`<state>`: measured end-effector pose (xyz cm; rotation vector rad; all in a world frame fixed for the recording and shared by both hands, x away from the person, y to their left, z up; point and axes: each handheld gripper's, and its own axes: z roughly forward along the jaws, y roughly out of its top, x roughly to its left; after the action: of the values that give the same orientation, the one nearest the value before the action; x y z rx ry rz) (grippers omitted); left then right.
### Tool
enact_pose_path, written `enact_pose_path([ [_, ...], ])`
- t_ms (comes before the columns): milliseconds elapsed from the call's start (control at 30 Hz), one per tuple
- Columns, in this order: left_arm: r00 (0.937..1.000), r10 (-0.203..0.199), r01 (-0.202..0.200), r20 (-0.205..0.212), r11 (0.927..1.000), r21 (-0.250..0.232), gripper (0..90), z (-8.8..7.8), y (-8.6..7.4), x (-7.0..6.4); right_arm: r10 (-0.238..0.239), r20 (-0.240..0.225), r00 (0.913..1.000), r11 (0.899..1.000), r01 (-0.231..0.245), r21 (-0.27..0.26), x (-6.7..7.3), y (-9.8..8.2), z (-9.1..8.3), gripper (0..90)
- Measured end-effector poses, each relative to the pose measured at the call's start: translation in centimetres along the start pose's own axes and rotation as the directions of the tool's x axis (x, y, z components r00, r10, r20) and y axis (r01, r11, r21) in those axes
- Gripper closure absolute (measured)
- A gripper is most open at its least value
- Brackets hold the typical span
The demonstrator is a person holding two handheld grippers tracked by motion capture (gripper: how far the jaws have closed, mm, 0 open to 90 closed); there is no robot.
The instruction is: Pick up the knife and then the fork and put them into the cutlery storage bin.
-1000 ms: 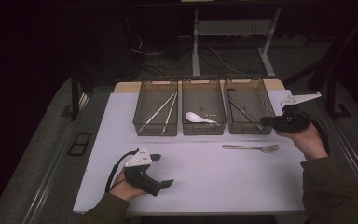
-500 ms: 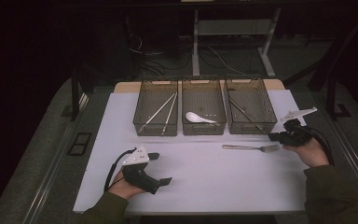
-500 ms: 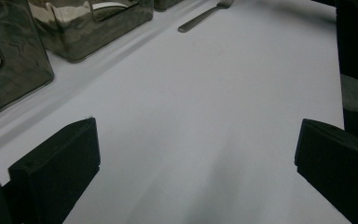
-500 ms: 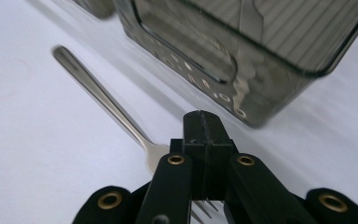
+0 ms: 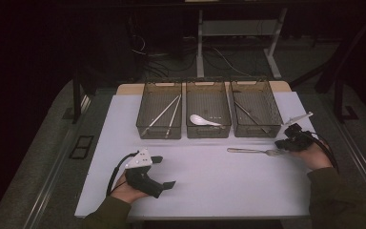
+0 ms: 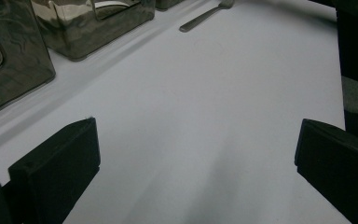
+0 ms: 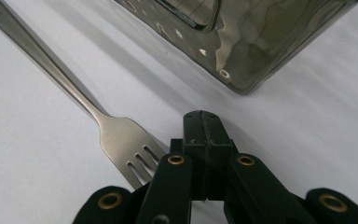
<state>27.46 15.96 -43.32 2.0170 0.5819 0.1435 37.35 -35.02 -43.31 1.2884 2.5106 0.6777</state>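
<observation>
The right gripper is sitting low over the white table with its two black jaws pressed flat together and nothing between them, their tips pointing at the bare surface just beside the tines of the fork. In the high view this right gripper is lying at the right side of the table, right at the tine end of the fork, whose handle is stretching away to the left; whether the jaws are touching the tines cannot be told. The fork is lying flat on the table, just near of the right bin, which is holding a dark utensil. Further left, the middle bin is holding a white spoon, and the left bin is holding a pair of chopsticks. All three bins are standing side by side along the far part of the table. The left gripper is resting at the near left, well apart from the fork, its jaws standing wide with only bare table between them.
</observation>
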Motion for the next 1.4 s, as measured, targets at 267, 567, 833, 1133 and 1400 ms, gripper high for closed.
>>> enact_pose_path([
  [267, 1.0000, 0.000, 0.000, 0.000, 1.0000, 0.003, 0.0, 0.0, 0.0, 0.0, -0.018, -0.055, 0.9983, 0.999, 0.021, 0.048, 0.7, -0.6, -0.5, 89.8],
  [567, 1.0000, 0.000, 0.000, 0.002, 1.0000, -0.001, 0.0, 0.0, 0.0, 0.0, -0.059, -0.109, 0.9923, 0.995, 0.068, 0.079, 2.8, -2.0, -1.6, 89.8],
  [833, 1.0000, 0.002, -0.002, 0.003, 1.0000, -0.001, 0.0, 0.0, 0.0, -0.1, -0.112, -0.168, 0.9793, 0.986, 0.131, 0.101, 5.0, -3.3, -2.5, 89.9],
  [1133, 1.0000, 0.003, -0.003, 0.001, 1.0000, -0.002, 0.0, 0.0, 0.0, -0.1, -0.157, -0.161, 0.9745, 0.981, 0.172, 0.090, 5.9, -1.8, -3.2, 84.6],
  [1400, 1.0000, 0.003, -0.003, 0.002, 1.0000, -0.002, 0.0, 0.0, 0.0, -0.1, -0.224, -0.191, 0.9557, 0.962, 0.249, 0.114, 7.8, 1.4, -1.7, 79.2],
])
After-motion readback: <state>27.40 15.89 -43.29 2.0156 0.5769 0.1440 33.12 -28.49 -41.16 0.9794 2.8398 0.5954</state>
